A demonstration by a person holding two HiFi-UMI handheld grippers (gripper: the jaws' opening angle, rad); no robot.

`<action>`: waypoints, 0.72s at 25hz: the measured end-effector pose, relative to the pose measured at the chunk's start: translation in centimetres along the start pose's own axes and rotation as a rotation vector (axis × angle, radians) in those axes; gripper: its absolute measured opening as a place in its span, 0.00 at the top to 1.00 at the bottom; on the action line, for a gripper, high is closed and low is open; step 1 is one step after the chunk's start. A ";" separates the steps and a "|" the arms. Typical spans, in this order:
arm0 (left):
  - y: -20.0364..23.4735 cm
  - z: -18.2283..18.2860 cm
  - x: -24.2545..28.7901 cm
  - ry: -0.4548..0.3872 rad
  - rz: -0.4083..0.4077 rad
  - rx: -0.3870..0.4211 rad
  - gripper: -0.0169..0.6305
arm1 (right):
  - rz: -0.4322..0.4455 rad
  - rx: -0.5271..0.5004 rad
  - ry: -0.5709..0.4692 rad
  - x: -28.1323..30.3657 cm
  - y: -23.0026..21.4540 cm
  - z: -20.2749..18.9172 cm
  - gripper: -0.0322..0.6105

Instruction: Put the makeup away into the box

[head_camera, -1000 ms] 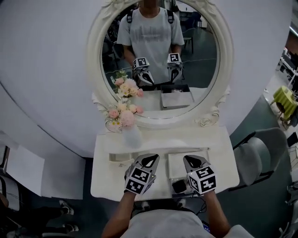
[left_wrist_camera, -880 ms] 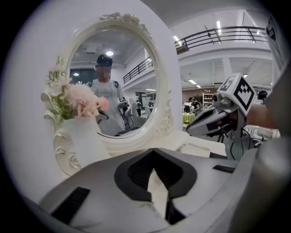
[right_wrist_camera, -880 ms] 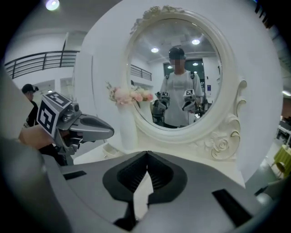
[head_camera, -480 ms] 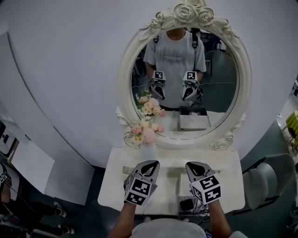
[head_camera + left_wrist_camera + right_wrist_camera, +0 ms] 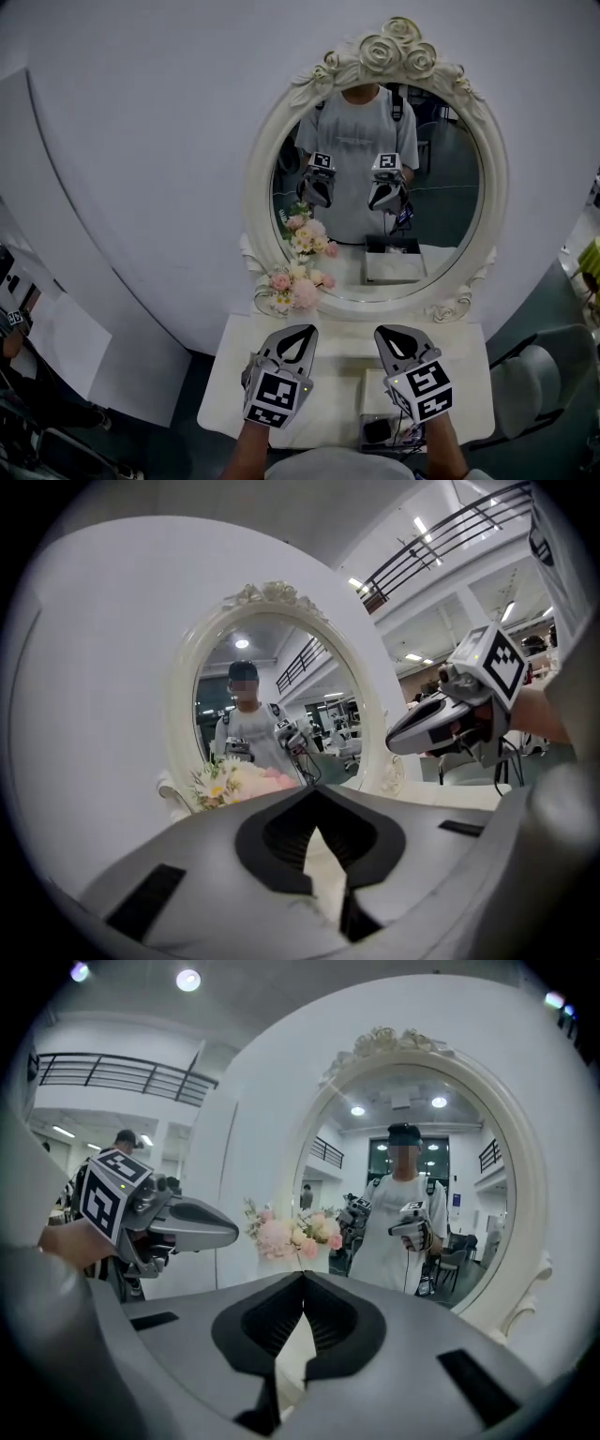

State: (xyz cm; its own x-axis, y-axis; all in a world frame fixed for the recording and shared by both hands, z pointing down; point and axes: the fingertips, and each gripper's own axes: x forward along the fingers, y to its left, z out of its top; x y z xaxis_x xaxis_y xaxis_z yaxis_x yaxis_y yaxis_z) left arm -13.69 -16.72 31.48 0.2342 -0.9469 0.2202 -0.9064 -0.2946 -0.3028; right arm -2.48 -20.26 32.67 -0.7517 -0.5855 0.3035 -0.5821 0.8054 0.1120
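With pads meeting at the tips, the left tool [image 5: 298,334] is closed on nothing. The right tool [image 5: 391,334] is the same: closed, empty. Both are held side by side, apart, above the white surface [image 5: 230,403]. Directly under the right tool sits the white box [image 5: 375,398], partly covered by it. At the box's near end there's a dark item [image 5: 378,430], too small to identify. Ahead of the left tool stand pink flowers [image 5: 295,289], against the oval mirror [image 5: 441,216], which reflects both tools.
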 end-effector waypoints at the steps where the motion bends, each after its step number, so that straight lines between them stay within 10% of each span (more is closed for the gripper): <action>1: 0.1 0.3 0.0 -0.009 0.001 0.004 0.95 | -0.003 -0.009 -0.004 0.0 -0.1 0.3 0.95; 18: 0.8 2.6 0.0 -0.047 0.024 0.058 0.95 | -0.048 -0.061 -0.033 -0.5 -1.2 2.8 0.95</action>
State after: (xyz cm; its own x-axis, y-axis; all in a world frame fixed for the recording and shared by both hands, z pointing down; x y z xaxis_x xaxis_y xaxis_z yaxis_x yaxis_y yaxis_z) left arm -13.50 -17.35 28.81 0.2306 -0.9583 0.1685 -0.8904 -0.2776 -0.3606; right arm -2.28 -21.21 29.77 -0.7339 -0.6255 0.2648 -0.5985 0.7798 0.1833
